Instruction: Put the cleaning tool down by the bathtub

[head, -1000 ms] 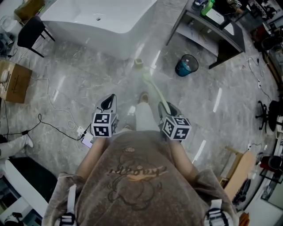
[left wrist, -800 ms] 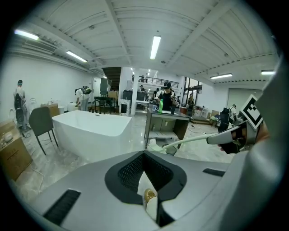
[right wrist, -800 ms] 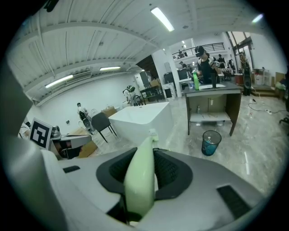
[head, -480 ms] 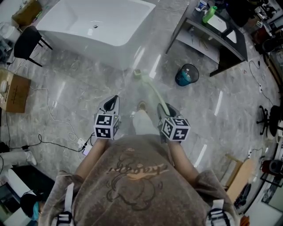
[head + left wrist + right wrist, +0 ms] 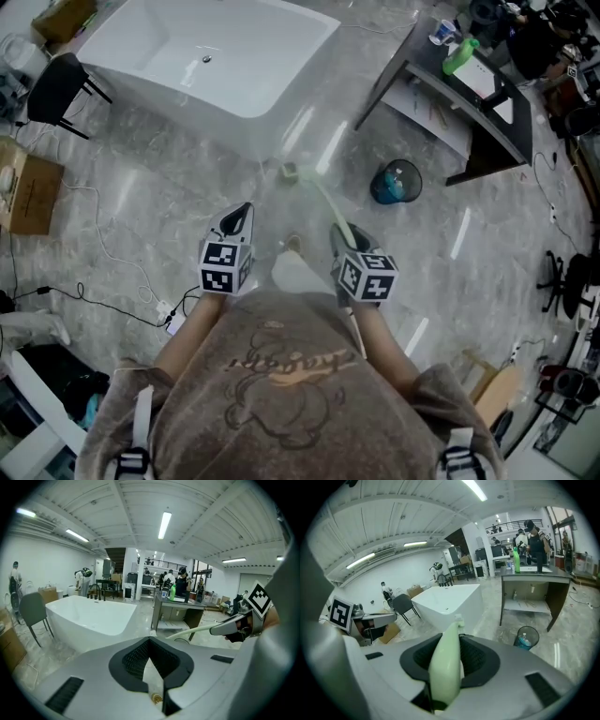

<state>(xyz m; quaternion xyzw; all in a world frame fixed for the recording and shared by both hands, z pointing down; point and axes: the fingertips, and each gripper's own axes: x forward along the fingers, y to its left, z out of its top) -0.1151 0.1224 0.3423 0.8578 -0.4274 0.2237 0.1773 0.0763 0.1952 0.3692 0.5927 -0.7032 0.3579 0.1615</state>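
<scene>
My right gripper (image 5: 447, 665) clenched the long, pale green plastic cleaning tool (image 5: 446, 667). The tool poked out ahead of my jaws toward the white bathtub (image 5: 457, 599). It was not down yet. I think I next had to lower it to the grey floor (image 5: 141, 187) by the tub and let go. My left gripper (image 5: 151, 656) was closed on nothing. I saw no words to read.

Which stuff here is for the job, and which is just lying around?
For the job:
- pale green long-handled cleaning tool, clamped in the right gripper
- white bathtub

Just lying about:
- round bin with blue inside
- dark grey chair
- brown cardboard box
- dark desk with a green bottle
- left gripper, shut and empty
</scene>
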